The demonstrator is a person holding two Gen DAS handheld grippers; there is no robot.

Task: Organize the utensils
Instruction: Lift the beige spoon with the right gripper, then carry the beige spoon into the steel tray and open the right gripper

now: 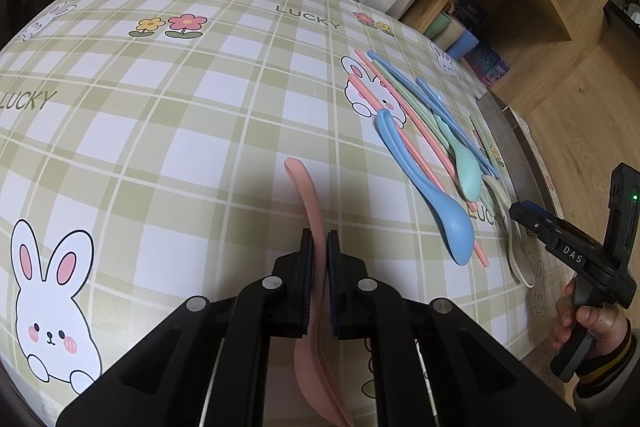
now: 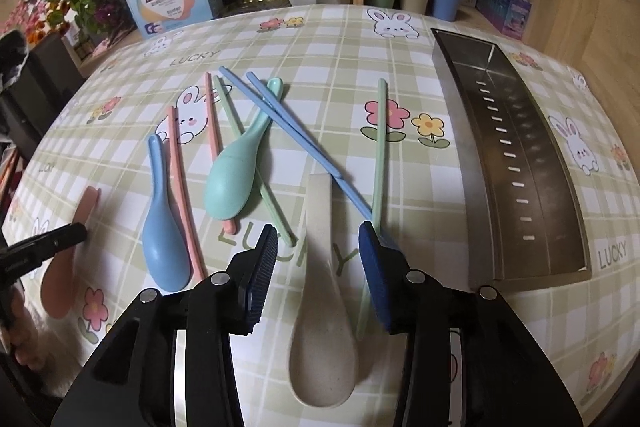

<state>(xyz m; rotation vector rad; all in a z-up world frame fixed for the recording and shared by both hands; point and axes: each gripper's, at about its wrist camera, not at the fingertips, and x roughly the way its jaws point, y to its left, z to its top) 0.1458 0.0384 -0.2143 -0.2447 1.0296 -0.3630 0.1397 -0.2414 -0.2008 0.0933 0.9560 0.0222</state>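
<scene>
Table [image 2: 328, 39]: covered w/ green plaid cloth, rabbit and flower prints. All utensils lie on it.

Metal tray [image 2: 460, 131]: long steel trough w/ slotted floor, on the cloth at right of the right wrist view. Nothing visible inside.

Left gripper [image 1: 319, 247]: fingers narrow, pads clamped on the handle of the pink spoon [image 1: 316, 307]. Handle tip points away from the camera; bowel end sits below the pads, nearest the lens. Whether the spoon is lifted off the cloth: cannot tell.

Right gripper [image 2: 318, 247]: fingers about half wide, pads not pressing on anything. Beige spoon [image 2: 322, 307] lies flat between the fingers, bowl toward the lens, handle pointing away. A hand [image 1: 588, 323] w/ striped cuff grips this tool's handle, seen in the left wrist view.

Blue spoon [image 2: 164, 227]: bowl down, left of ctr, just beside a pink chopstick [image 2: 182, 195].

Mint spoon [image 2: 236, 167]: bowl down, lying across a green chopstick [image 2: 276, 211].

Blue chopsticks [image 2: 280, 123]: pair crossing diagonally; one tip reaches the right finger.

Second green chopstick [image 2: 380, 147]: alone, between the pile and the tray.

Second pink chopstick [image 2: 212, 115]: near the rabbit print.
</scene>
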